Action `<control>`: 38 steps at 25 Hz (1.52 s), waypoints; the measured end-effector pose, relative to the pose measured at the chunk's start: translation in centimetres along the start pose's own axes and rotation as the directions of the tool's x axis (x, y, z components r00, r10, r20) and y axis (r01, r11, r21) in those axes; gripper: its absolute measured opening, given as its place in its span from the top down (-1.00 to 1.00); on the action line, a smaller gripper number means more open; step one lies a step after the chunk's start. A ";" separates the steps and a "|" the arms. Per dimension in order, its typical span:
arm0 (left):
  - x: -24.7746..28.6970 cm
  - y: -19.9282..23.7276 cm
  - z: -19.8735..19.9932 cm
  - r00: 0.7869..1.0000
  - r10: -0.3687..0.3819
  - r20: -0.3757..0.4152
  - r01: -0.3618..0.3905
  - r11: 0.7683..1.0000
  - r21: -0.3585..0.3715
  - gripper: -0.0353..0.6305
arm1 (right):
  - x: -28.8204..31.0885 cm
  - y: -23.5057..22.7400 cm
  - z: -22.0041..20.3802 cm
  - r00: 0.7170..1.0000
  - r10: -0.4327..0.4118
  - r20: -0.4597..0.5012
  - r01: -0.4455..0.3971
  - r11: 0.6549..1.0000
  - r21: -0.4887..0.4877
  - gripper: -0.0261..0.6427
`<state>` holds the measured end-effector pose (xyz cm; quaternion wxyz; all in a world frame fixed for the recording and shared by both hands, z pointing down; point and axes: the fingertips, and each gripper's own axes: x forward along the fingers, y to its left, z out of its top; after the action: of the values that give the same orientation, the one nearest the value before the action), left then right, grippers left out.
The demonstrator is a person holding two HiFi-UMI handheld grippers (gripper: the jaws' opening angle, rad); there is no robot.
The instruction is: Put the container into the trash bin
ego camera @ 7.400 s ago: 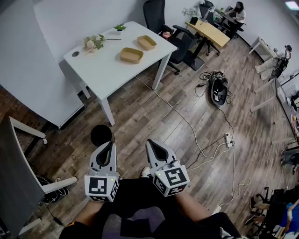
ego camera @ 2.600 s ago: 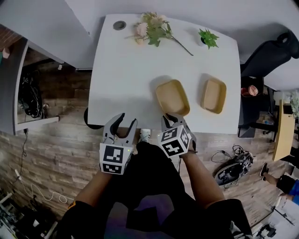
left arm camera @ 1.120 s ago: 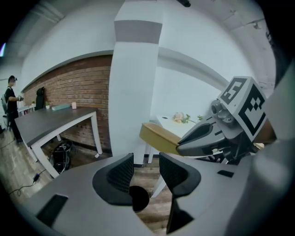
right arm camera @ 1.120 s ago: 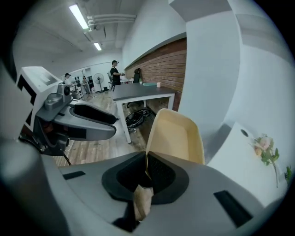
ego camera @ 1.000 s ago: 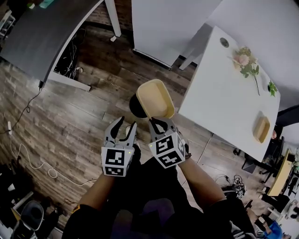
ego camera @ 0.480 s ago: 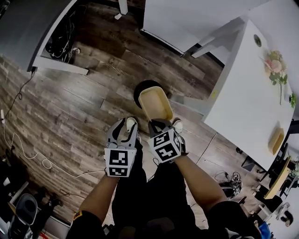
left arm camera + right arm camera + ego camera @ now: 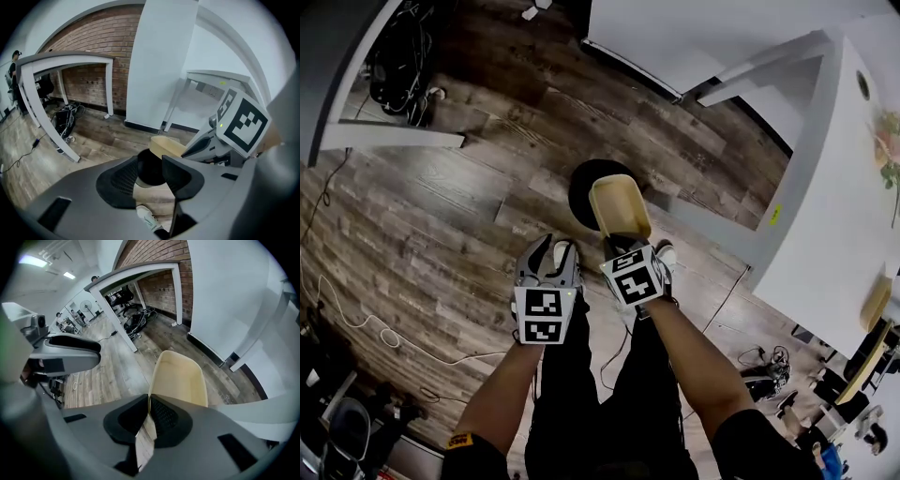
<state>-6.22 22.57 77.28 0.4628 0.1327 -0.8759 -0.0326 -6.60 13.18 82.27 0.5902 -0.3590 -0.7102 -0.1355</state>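
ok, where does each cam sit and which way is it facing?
Head view: on the person's head, facing steeply down at the trash bin and container; both forearms, left hand-held gripper, right hand-held gripper show.
Left gripper view: on the left hand-held gripper, facing along its open jaws to the trash bin.
Right gripper view: on the right hand-held gripper, facing along jaws shut on the container.
Shared: all three show the container.

Bin mouth: from above I see the container (image 7: 619, 204) covering the right side of the trash bin (image 7: 584, 187); the left side is open.
Left of bin: bare wooden floor (image 7: 441, 225), free passage.
Right of bin: white table (image 7: 853, 206) near, blocks me.
Far left: grey desk (image 7: 333, 66) frame, floor cable (image 7: 380, 333).
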 end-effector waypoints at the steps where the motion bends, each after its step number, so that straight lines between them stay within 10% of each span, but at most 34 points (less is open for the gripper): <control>1: 0.7 0.5 -0.2 1.000 0.005 -0.006 -0.005 1.000 -0.006 0.40 | 0.9 -0.3 0.0 1.000 0.002 -0.006 -0.002 1.000 0.003 0.82; 21: 5.3 2.4 -4.9 0.994 -0.005 -0.105 0.002 1.000 -0.031 0.40 | 11.2 -5.4 0.0 1.000 0.015 -0.025 -0.010 0.984 0.179 0.56; 38: -4.9 -0.5 7.5 0.999 -0.021 0.028 0.020 0.999 0.030 0.42 | -7.8 -1.1 5.2 0.978 -0.028 0.207 -0.027 0.965 0.261 0.70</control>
<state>-9.65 22.84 69.00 0.4477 0.1482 -0.8814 -0.0262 -10.84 12.83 73.90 0.5544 -0.2899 -0.7801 -0.0020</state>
